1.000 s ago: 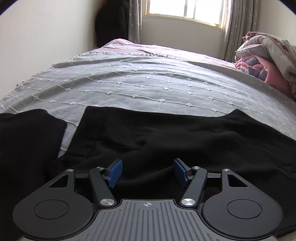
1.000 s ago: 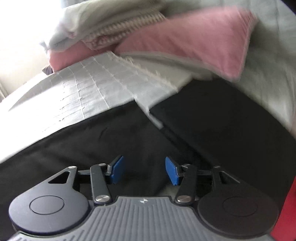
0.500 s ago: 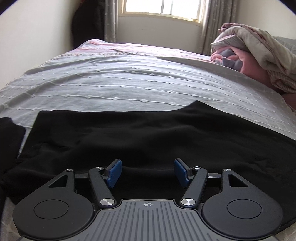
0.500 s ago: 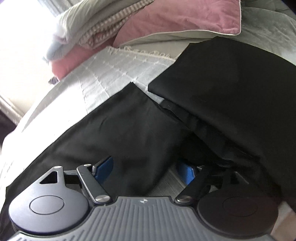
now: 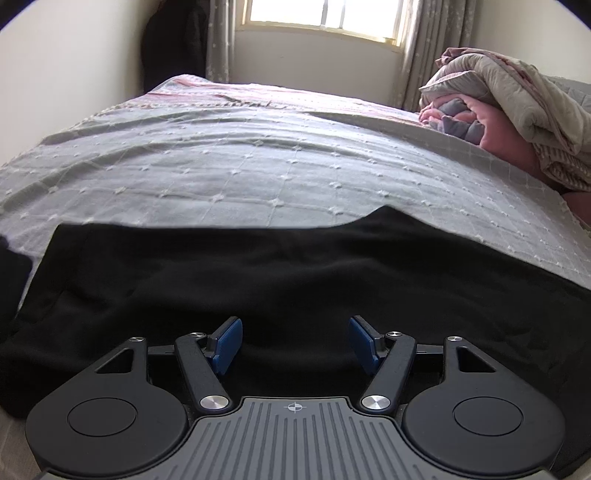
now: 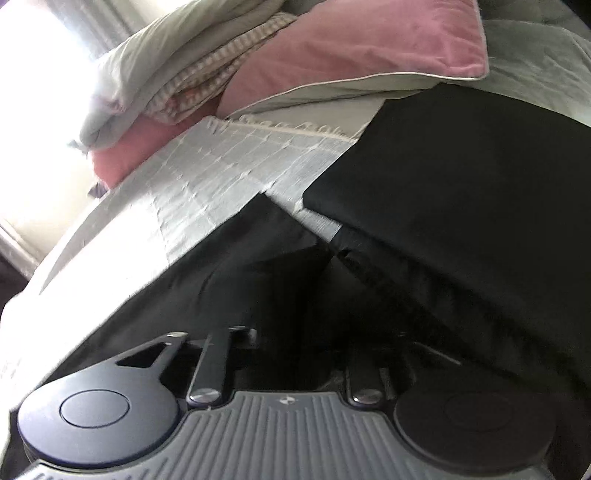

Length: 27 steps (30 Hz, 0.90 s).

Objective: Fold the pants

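Black pants [image 5: 295, 273] lie spread on a grey bedspread [image 5: 258, 166]. My left gripper [image 5: 295, 343] hovers low over their near edge. It is open, and its blue pads [image 5: 227, 345] stand well apart with only flat black cloth behind them. In the right wrist view the two legs [image 6: 461, 184] part in a V over the bedspread [image 6: 221, 162]. My right gripper [image 6: 295, 354] is sunk into the dark cloth near where the legs meet. Its jaws are closing with a bunched fold of pants between them, and the cloth hides its pads.
A heap of folded quilts and pink bedding [image 5: 517, 110] sits at the bed's right side, with a pink pillow [image 6: 351, 51] just behind the pants leg. A window [image 5: 321, 14] and curtains stand beyond the bed, and a wall runs along the left.
The left gripper slid sideways along the pants, and the other leg at the left has almost left its view. The right gripper sank into the cloth, its jaws widened and then narrowed, and its blue pads vanished.
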### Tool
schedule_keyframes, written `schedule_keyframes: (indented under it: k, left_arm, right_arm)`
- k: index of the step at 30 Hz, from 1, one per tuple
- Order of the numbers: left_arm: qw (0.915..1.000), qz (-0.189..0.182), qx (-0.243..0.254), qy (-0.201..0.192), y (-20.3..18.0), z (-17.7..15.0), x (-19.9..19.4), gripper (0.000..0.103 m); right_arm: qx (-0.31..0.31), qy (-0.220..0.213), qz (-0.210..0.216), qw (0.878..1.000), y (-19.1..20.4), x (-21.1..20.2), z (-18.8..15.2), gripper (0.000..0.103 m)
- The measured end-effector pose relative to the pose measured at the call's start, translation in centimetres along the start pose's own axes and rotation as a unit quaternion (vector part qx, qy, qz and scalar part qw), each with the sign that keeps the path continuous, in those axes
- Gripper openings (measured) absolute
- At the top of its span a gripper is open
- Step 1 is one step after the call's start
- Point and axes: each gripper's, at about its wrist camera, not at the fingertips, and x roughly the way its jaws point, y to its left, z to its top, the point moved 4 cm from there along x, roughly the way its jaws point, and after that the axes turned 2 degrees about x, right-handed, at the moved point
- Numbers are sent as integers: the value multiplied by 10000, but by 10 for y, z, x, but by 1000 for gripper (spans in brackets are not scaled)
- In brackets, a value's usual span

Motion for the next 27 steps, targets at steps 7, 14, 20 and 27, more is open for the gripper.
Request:
schedule_keyframes:
  k: [7,14,20,27]
  left_arm:
    - [9986,-446,273,-43,-30,48,38,76]
    - [9957,-372,852,20,-76,71,101,79]
    - [9935,-262,1078,-237,-89,60,133,14]
    - [9963,-407,621,-424,-75,73,131,3]
  right_arm:
    - [118,28,136,9998,-3,5,2,56]
    - [-525,92,191,9984,6,8,-1,70]
    - [-1064,21,-7,9943,18,9,-4,65]
    - [-692,-291,-159,9971,17,11,18,47]
